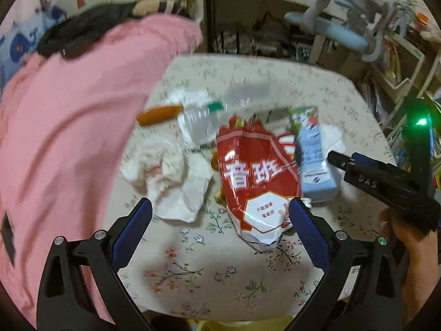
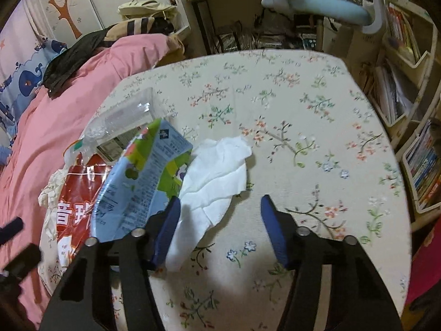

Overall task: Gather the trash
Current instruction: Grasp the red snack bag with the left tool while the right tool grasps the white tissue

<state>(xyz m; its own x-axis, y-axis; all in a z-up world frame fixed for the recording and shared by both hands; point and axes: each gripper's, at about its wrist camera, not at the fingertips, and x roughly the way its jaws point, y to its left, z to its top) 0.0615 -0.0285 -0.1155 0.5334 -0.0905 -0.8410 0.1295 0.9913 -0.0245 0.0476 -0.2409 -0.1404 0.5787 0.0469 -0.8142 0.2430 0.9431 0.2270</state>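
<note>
While both grippers gape: left gripper (image 1: 220,220) over red bag (image 1: 256,176); right gripper (image 2: 220,218) beside tissue (image 2: 215,176).

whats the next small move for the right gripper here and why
Probably ease the right gripper forward and slightly left, then close on the crumpled white tissue. Its jaws are open and empty, and the tissue lies loose on the floral tablecloth, partly beside the left finger.

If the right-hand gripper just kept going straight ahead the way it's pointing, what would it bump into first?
Probably the white tissue. The right gripper is open, and the tissue lies on the floral tablecloth just ahead of it, nearer the left finger. The blue-green packet sits further left, likely outside the path. Depth is hard to judge.
</note>
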